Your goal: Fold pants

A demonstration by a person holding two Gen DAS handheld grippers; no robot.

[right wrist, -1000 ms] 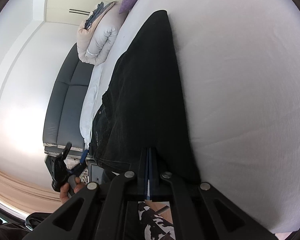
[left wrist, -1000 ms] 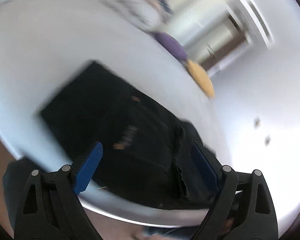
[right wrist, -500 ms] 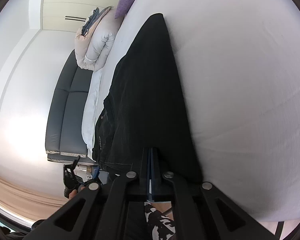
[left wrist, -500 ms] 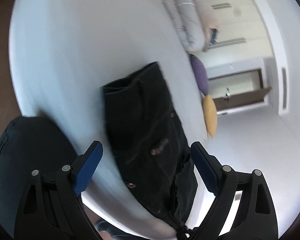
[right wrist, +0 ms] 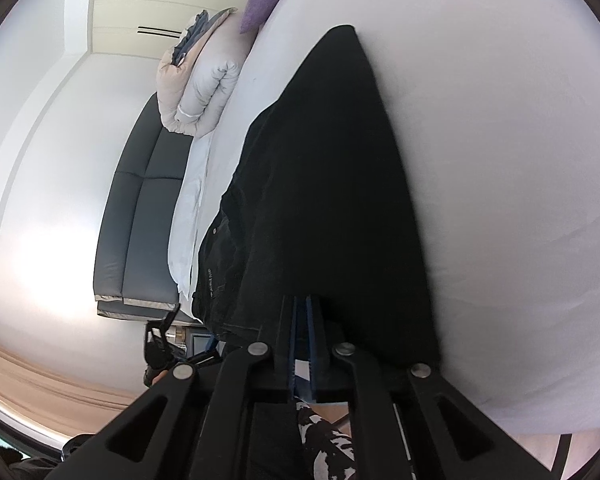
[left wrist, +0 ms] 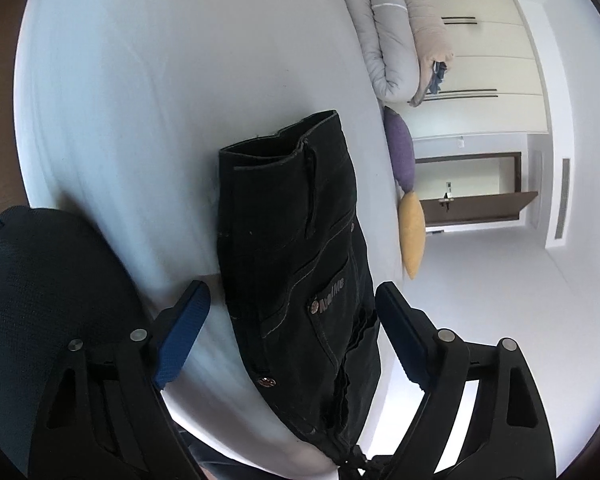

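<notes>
- The right gripper point(right wrist: 300, 332) sits nearest in its own view, its blue pads nearly together with only a thin slit between them. Its jaws are opening slightly, and I cannot tell whether any cloth is pinched there, since the black fabric lies just past the tips.
- The left gripper point(left wrist: 292, 328) has its jaws wide apart and closing a little, straddling the waist end of the pants point(left wrist: 292, 240) where it hangs over the edge of the bed point(left wrist: 140, 100). The pads are not pressing on the cloth yet.
- The pants lie flat along the bed, one leg stacked on the other, running from the pocket and rivets near the left gripper out to the hems.
- To do this step well (a judgement, not something seen), bring the left pads onto all the stacked waistband layers, not just the top one, and lift both ends evenly so the legs stay aligned.
- Farther off lie a rolled duvet point(left wrist: 396, 40), a purple cushion point(left wrist: 400, 148) and a yellow cushion point(left wrist: 412, 236).
</notes>
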